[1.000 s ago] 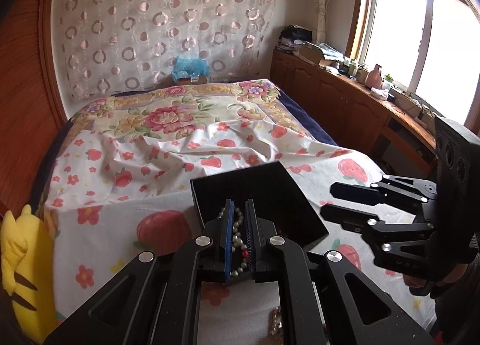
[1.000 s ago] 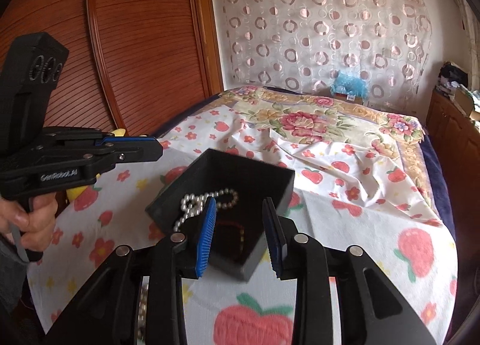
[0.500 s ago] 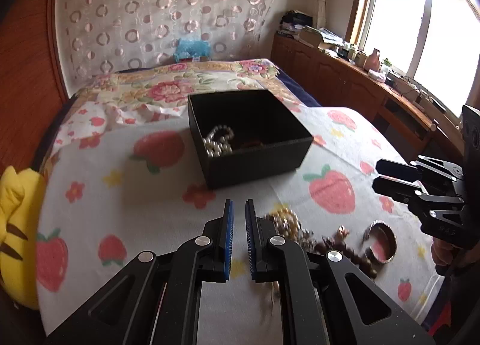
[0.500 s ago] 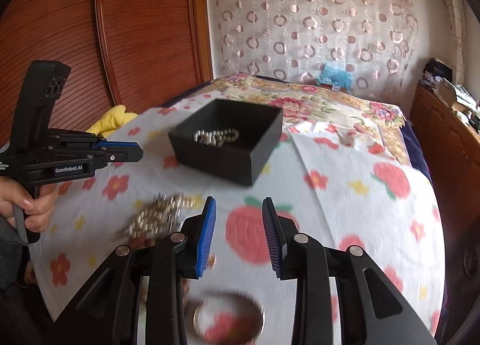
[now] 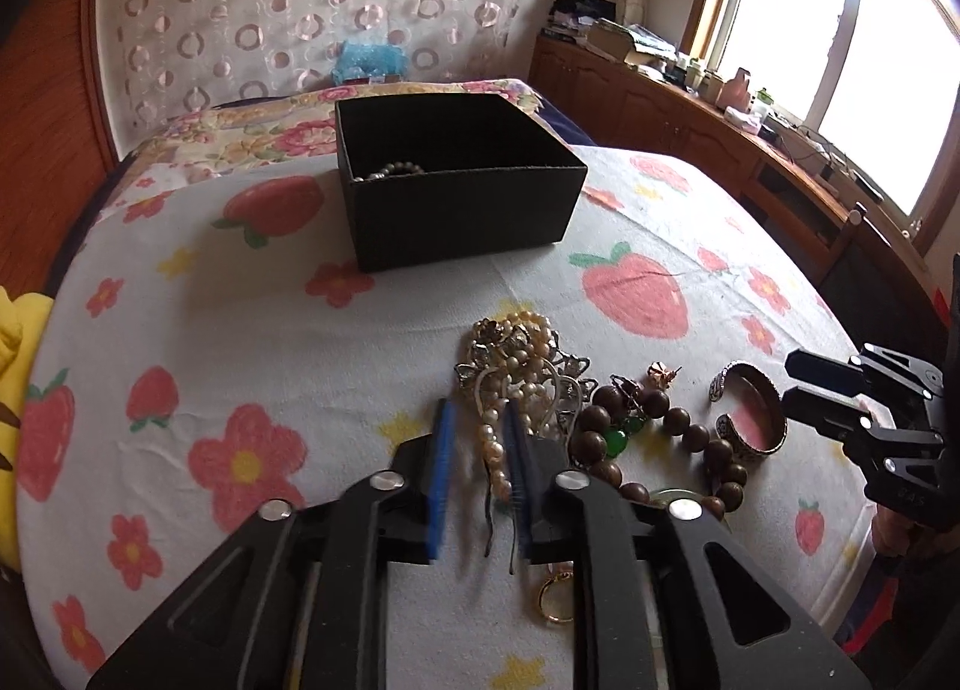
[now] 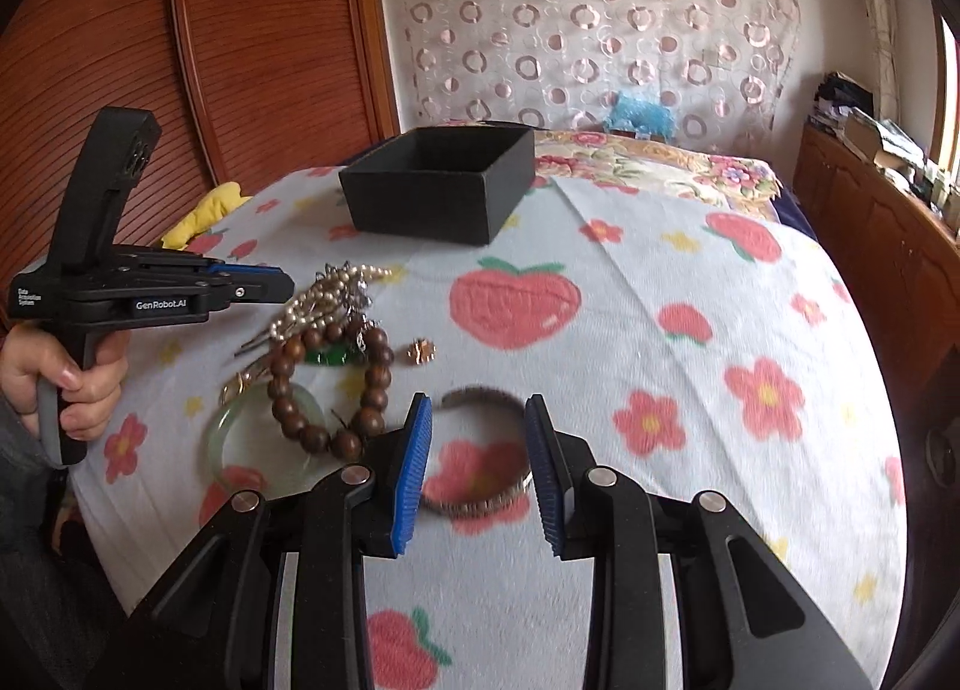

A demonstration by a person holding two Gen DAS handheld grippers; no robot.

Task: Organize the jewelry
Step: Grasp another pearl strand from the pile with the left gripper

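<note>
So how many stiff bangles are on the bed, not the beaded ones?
2. A metal bangle lies just ahead of the open right gripper; a pale green bangle lies left of it, partly under the brown bead bracelet. Others may hide in the box.

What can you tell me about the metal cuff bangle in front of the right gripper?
The bangle is an open cuff: a band of silvery, patterned metal with a gap in its ring, so it does not close fully. It lies flat on the strawberry-print sheet, apart from the brown bead bracelet to its left. The right gripper has its blue-padded fingers open on either side of it, not closed on it. In the right wrist view it is motion-blurred; the left wrist view shows it more sharply.
</note>
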